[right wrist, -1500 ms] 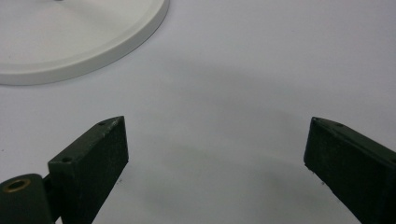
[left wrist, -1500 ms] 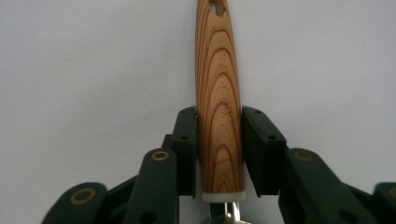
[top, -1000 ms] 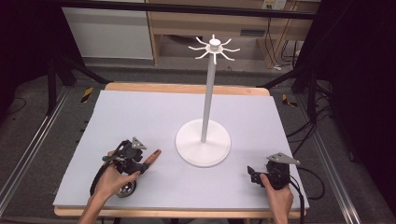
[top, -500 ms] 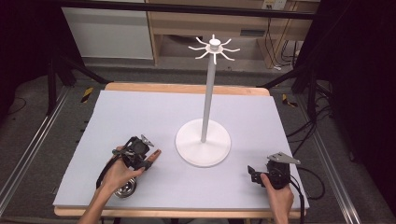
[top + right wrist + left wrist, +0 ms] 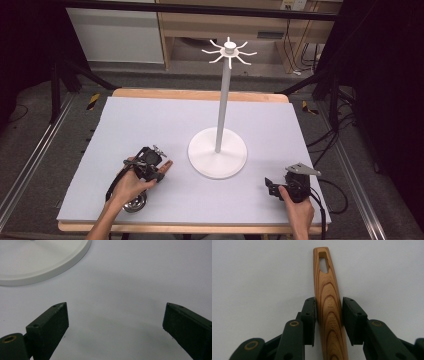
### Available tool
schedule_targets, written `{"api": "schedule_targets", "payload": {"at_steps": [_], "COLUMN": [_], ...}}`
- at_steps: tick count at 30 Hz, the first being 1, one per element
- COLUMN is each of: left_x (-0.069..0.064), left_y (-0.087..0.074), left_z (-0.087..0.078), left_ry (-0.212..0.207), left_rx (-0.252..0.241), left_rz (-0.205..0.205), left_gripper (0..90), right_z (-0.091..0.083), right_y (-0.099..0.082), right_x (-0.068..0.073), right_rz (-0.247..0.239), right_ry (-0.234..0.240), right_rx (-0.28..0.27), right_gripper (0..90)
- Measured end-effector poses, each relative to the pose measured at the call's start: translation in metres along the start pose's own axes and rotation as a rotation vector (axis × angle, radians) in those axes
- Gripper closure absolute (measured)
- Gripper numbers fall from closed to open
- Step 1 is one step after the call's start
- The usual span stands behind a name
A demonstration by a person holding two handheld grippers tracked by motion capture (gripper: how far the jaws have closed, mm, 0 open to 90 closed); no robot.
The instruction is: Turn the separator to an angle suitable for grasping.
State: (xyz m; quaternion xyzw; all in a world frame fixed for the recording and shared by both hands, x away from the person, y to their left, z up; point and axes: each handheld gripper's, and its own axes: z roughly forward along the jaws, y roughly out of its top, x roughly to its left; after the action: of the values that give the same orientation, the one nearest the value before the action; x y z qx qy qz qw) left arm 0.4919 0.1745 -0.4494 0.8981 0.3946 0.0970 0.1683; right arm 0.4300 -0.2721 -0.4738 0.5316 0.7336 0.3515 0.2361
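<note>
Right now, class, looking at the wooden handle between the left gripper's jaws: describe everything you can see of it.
The wooden handle is slim and tapered, of light wood with bold dark grain rings and a slotted hanging hole near its rounded tip. Faint lettering is stamped along it, too small to read. It lies on the pale grey table cover, its tip pointing toward the white stand's base. The left gripper has just been closing on it; one pad touches its side and the other looks almost against it. Its other end is hidden.
</note>
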Motion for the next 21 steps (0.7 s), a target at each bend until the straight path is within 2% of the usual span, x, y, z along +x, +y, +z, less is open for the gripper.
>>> {"api": "schedule_targets", "payload": {"at_steps": [11, 16, 21], "left_x": [-0.0001, 0.0022, 0.0012], "left_y": [0.0017, 0.0012, 0.0037], "left_z": [0.0009, 0.0007, 0.0009], "left_ry": [0.002, -0.013, -0.002], "left_rx": [0.016, 0.014, 0.028], "left_rz": [-0.017, -0.033, -0.046], "left_gripper": [63.6, 64.5, 66.1], "right_z": [0.0003, 0.0005, 0.0006], "right_y": [0.0001, 0.0001, 0.0001], "right_x": [0.0005, 0.0006, 0.0002], "right_rz": [0.009, 0.009, 0.008], "right_ry": [0.001, 0.003, 0.005], "right_rx": [0.006, 0.009, 0.013], "right_gripper": [7.0, 7.0, 7.0]}}
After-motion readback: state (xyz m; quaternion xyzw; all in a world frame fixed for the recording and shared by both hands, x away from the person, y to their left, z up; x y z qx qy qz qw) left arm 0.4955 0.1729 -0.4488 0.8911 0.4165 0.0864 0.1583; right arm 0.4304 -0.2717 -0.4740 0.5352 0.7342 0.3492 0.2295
